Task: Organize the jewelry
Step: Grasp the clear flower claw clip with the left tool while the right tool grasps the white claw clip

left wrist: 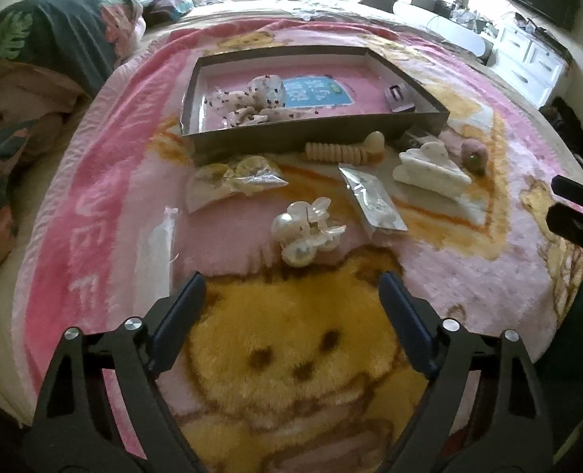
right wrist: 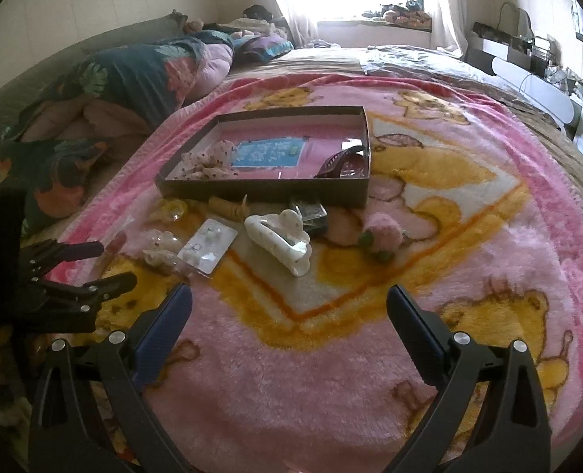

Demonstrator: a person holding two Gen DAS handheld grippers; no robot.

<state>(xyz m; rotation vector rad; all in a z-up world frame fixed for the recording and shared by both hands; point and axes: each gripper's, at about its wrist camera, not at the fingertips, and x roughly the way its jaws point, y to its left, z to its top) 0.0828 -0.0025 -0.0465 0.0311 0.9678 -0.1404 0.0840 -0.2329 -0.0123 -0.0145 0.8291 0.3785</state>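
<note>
Pearly, light and likely brittle, the pearl hair clip [left wrist: 310, 232] lies just ahead of the left gripper [left wrist: 293, 295], whose jaws gape wide and empty; best pinched across its sturdier middle.

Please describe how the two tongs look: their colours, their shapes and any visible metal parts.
Both the left tongs and the right tongs have black, angular plastic arms with triangular cut-outs, joined by round silver bolts. Each finger carries a long, flat, dark blue pad with a fine ribbed surface. No cables, markings or sleeves are visible.
</note>
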